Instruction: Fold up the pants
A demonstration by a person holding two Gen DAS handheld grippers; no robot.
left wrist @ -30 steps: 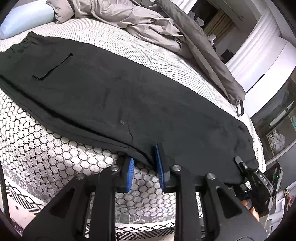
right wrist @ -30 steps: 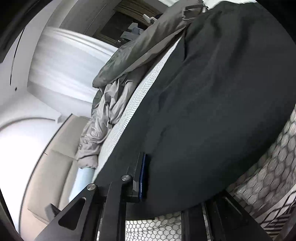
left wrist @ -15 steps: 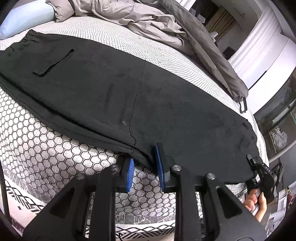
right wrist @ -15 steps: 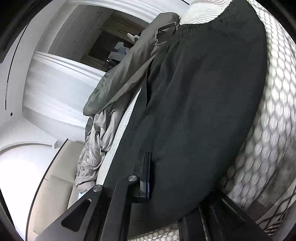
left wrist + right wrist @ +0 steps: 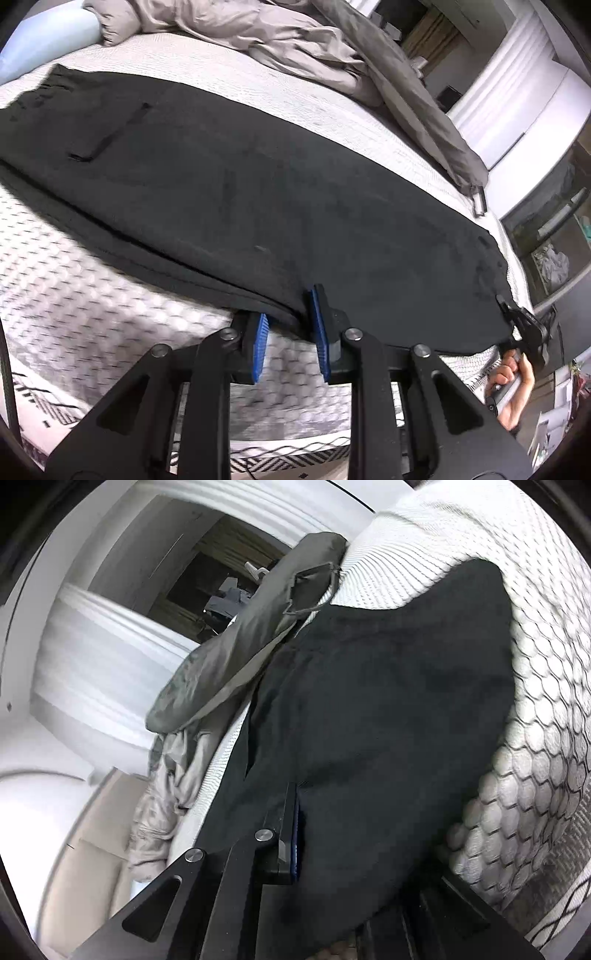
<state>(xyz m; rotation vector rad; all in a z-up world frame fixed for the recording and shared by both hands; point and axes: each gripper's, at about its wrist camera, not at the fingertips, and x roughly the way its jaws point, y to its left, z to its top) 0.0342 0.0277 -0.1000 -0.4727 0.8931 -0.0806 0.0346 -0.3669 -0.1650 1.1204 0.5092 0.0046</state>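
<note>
Black pants [image 5: 280,199] lie lengthwise on a white bed, waistband at the far left, leg ends at the right. My left gripper [image 5: 288,332] is open at the pants' near edge, its blue pads on either side of the hem fold. My right gripper [image 5: 524,325] shows at the far right on the leg end, with a hand behind it. In the right wrist view the black pants [image 5: 388,716] drape over the right gripper [image 5: 354,834]; one blue pad [image 5: 295,834] shows and the other finger is hidden under the cloth, so it appears shut on the leg end.
A grey duvet [image 5: 332,48] is bunched along the far side of the bed. A light blue pillow [image 5: 40,40] lies at the far left. The mattress side [image 5: 92,295] has a hexagon pattern. A white wardrobe [image 5: 92,664] stands beyond the bed.
The right gripper has lifted and pulled the leg end, stretching the pants flatter. The left gripper has edged closer along the pants' near edge, still open.
</note>
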